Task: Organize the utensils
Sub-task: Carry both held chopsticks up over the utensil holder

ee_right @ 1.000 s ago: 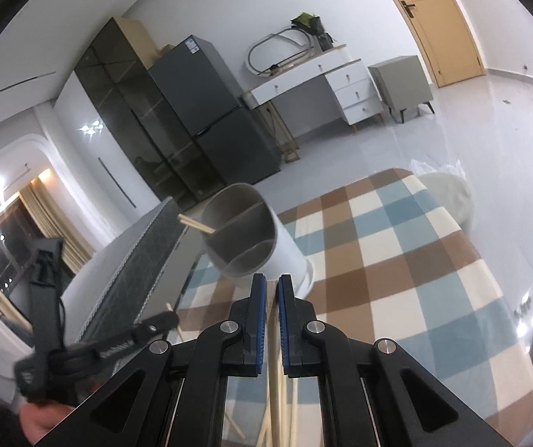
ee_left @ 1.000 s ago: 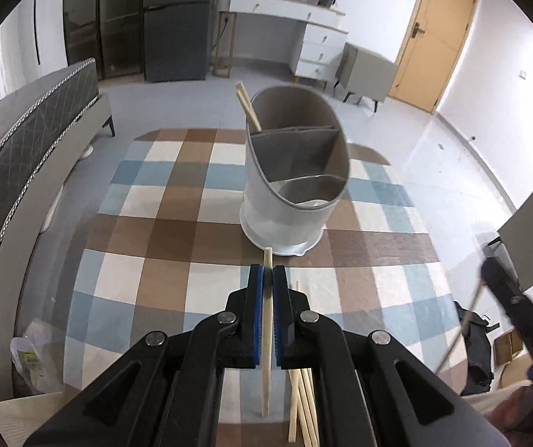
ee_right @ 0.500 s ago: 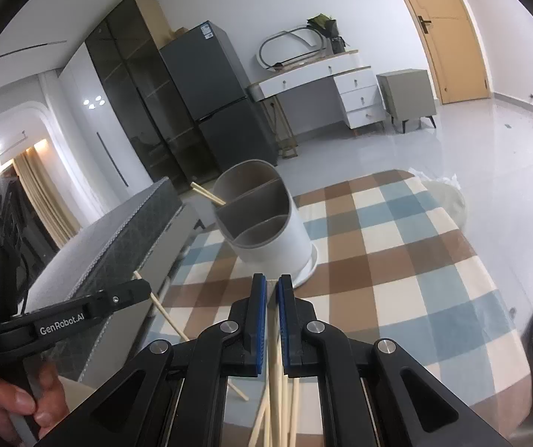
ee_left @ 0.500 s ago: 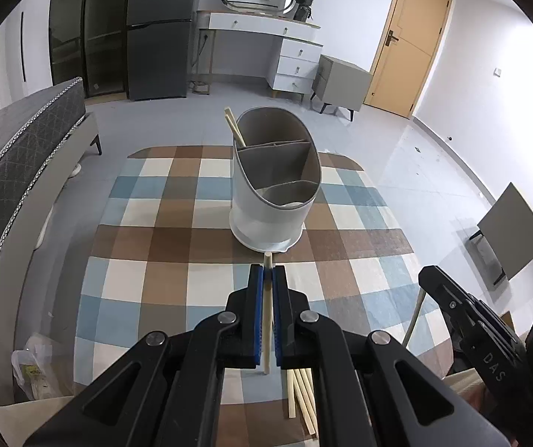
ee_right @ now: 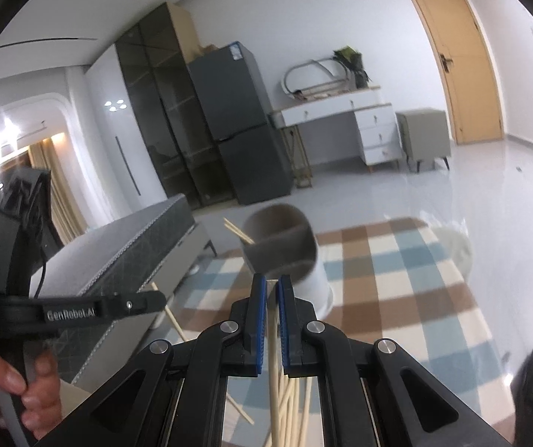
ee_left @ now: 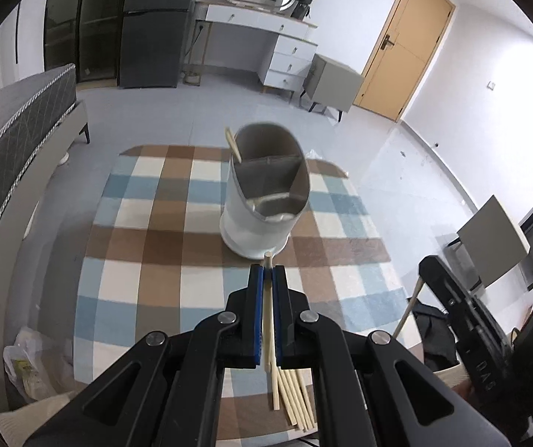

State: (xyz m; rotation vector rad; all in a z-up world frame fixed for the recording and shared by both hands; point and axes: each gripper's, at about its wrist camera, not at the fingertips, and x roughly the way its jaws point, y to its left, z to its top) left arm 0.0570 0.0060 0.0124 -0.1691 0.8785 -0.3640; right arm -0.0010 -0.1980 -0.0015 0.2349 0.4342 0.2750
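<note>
A grey and white utensil holder (ee_left: 266,201) with three compartments stands on the checked tablecloth (ee_left: 155,260); one chopstick (ee_left: 233,145) leans in its far compartment. My left gripper (ee_left: 266,270) is shut on a chopstick (ee_left: 266,259), held above the cloth short of the holder. Several loose chopsticks (ee_left: 292,398) lie at the near edge. My right gripper (ee_right: 272,283) is shut on another chopstick (ee_right: 273,354), pointing toward the holder (ee_right: 281,246). Each gripper shows in the other's view: the right gripper (ee_left: 452,309) and the left gripper (ee_right: 147,300), in a person's hand (ee_right: 24,391).
A dark quilted bench (ee_left: 13,119) runs along the table's left side. On the floor lie a plastic bag (ee_left: 32,368) at the left and a black bag (ee_left: 430,331) at the right. A grey chair (ee_left: 493,242) stands further right.
Both grippers have risen and drawn back from the holder, each keeping its chopstick. The right gripper has also rolled, so its view now sits more level.
</note>
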